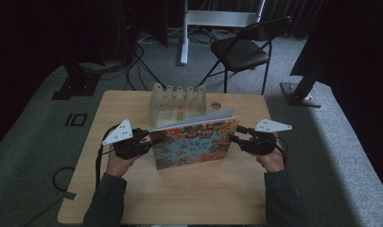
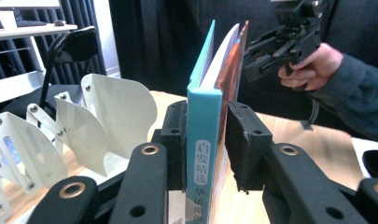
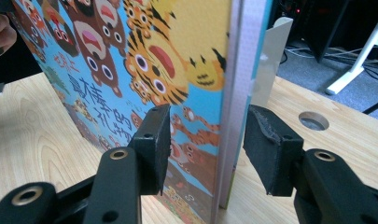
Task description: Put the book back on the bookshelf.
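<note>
A picture book [image 1: 194,142] with cartoon animals on its cover stands upright on the wooden table [image 1: 179,198], fanned slightly open. My left gripper [image 1: 149,139] is at its left end. In the left gripper view the teal spine [image 2: 203,140] sits between the two black pads, which press on it from both sides. My right gripper [image 1: 234,135] is at the book's free edge [image 3: 231,93]. Its jaws straddle that edge, the right pad close to the back cover and the left pad a little off the front cover. The right gripper [image 2: 252,60] also appears beyond the book.
A white slotted rack [image 1: 177,99] stands just behind the book, near the table's far edge. A round hole [image 1: 216,105] is in the tabletop to its right. A black folding chair [image 1: 241,47] stands on the floor beyond.
</note>
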{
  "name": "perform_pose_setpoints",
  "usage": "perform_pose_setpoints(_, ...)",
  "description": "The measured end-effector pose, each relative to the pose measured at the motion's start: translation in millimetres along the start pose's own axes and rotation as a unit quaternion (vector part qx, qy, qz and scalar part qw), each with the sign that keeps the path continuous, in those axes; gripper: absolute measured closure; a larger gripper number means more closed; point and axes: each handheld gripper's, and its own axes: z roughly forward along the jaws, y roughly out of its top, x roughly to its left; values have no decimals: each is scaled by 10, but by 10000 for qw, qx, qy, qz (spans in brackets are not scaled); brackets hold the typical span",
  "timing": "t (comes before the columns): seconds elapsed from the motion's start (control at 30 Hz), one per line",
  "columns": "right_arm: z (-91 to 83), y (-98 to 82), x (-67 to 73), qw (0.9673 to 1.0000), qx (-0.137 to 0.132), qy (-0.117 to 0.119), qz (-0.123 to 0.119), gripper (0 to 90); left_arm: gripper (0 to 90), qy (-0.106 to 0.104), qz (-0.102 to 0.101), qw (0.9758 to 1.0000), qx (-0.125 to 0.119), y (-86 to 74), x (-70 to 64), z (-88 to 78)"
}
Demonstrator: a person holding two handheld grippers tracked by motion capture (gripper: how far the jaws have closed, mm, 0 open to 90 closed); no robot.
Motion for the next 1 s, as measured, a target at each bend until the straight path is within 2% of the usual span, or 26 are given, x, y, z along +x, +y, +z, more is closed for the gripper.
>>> perform_pose_setpoints(0.27,-43,-74,-46,10000,23,-28,93,501,685,23,-17,10000,30,-10,-8,55)
perform_pose_setpoints(0.33,-60,-101,-64,9999,35,-51,120,500,685,-30,-105,9999,37,-12,-3,69)
perform_pose_setpoints(1.0,-108,-389,-123,9989,109,-200,418,499,685,-32,-72,10000,-15,-26,14,100)
